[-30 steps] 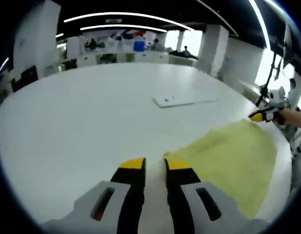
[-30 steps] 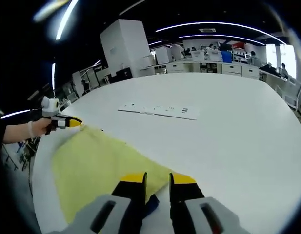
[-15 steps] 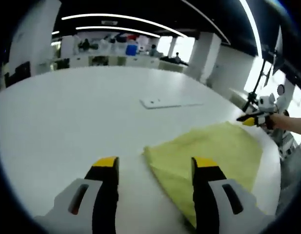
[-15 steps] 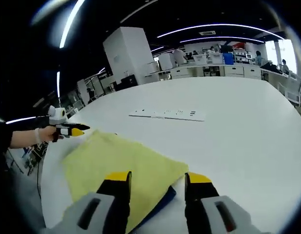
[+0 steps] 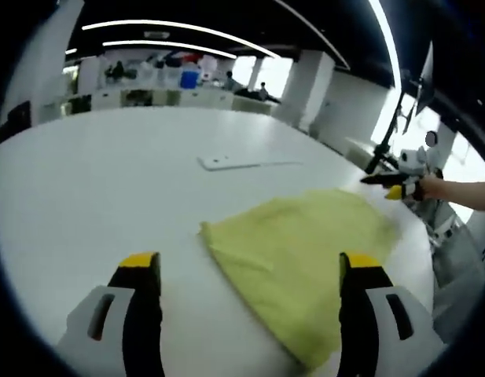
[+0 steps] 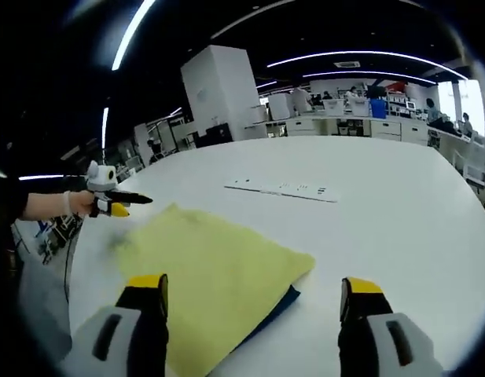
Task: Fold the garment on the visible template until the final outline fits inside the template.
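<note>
The yellow garment (image 5: 305, 247) lies flat on the white round table (image 5: 108, 181), folded over, with one corner pointing away from me. In the left gripper view my left gripper (image 5: 250, 263) is open wide, its yellow-tipped jaws standing on either side of the cloth's near corner with nothing held. My right gripper (image 5: 390, 186), in a person's hand, hovers past the garment's far right edge. In the right gripper view the right gripper (image 6: 254, 287) is open wide above the garment (image 6: 211, 263). A dark blue layer (image 6: 275, 308) peeks from under its right edge. The left gripper (image 6: 112, 204) hovers at the cloth's far left.
A white power strip (image 5: 242, 161) lies flat on the table beyond the garment, also visible as the strip (image 6: 288, 188). The table edge (image 6: 69, 259) runs close by the cloth's left side. Desks, pillars and shelves stand in the background.
Both grippers went from nearly shut at the garment's corners to wide open, letting the cloth go. Both views have pulled back, and the garment now lies flat.
</note>
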A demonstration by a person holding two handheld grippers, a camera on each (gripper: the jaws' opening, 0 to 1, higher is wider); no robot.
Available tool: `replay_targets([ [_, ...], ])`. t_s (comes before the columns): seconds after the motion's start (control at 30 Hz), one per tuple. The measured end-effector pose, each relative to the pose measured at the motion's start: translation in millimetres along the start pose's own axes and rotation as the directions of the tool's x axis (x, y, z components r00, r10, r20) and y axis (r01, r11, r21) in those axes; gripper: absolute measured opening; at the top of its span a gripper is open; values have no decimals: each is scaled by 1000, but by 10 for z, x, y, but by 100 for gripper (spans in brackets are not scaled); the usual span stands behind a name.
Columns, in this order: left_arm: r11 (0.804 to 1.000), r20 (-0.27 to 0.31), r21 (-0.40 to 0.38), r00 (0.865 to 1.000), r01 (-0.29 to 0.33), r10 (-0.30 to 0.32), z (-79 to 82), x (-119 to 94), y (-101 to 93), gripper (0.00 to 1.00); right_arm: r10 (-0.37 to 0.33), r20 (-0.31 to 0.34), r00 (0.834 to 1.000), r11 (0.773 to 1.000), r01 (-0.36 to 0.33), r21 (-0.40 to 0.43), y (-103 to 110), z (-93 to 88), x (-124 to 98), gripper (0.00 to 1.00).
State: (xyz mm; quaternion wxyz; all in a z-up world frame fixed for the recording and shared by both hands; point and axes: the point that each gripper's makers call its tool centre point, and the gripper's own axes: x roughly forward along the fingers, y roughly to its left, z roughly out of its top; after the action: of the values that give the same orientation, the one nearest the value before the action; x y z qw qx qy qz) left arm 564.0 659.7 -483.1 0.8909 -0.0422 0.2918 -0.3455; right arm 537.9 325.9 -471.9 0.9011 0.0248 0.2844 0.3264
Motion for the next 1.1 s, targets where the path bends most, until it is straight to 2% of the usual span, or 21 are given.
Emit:
replay_targets([
  [0.17,1000,-7,5,1000,31,-31,-84,-153,-125,88,17,-2,1000,1000,-17,-8,114,-43,-142,90],
  [0.33,999,-4,-2,999,44,-44,-185,-303,-191,86,27,-16,1000,1000,-27,-13,231,-162,-279,89],
  [0.53,998,-17,-4,998,62,-62,-403,-492,-325,83,44,-33,998,999,-44,-1,422,-354,-405,87],
  [0.63,997,-48,-5,996,76,-76,-561,-562,-384,80,50,-43,998,999,-50,2,500,-446,-446,87],
  [0.87,997,-60,-29,995,78,-79,-754,-685,-441,72,51,-43,998,998,-50,23,563,-534,-526,84],
  [1.0,995,-61,-45,994,91,-94,-799,-687,-476,60,55,-48,997,998,-53,33,575,-574,-549,81],
  [1.1,995,-72,-40,993,96,-98,-844,-662,-503,55,64,-57,996,997,-61,42,602,-624,-551,76],
])
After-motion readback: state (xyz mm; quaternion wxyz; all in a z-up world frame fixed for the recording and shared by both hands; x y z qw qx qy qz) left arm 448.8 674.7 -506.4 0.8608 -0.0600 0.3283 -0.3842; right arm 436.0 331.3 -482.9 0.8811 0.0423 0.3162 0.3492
